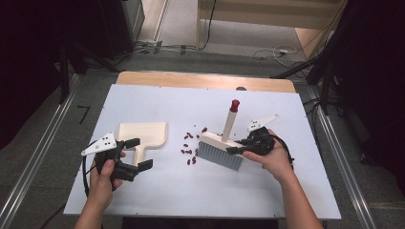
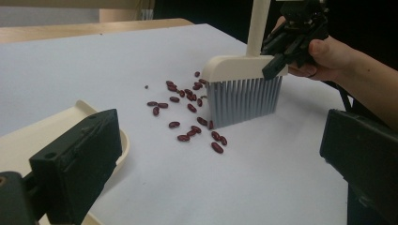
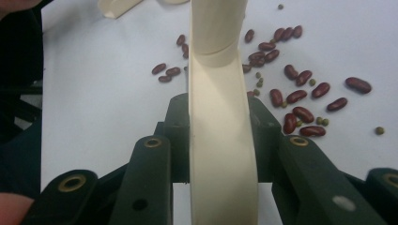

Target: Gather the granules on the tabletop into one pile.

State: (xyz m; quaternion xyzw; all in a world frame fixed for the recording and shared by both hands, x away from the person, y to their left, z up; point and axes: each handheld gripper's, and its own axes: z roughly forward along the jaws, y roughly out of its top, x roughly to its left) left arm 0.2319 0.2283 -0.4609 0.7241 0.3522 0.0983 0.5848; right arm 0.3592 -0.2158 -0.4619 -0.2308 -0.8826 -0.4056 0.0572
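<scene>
At the left, my left gripper (image 1: 135, 155) has its jaws spread around the handle of the cream dustpan (image 1: 145, 134), which lies flat on the white desk (image 1: 157, 191), its wide mouth pointing away from me. Dark red beans (image 1: 189, 150) lie scattered between. My right gripper (image 1: 240, 146) pinches the brush (image 1: 220, 151) by its cream head; grey bristles point down at the desk, red-tipped handle rising up and away.

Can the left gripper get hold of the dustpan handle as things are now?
Probably yes: the left gripper is open with its jaws either side of the dustpan handle, nothing between.
</scene>
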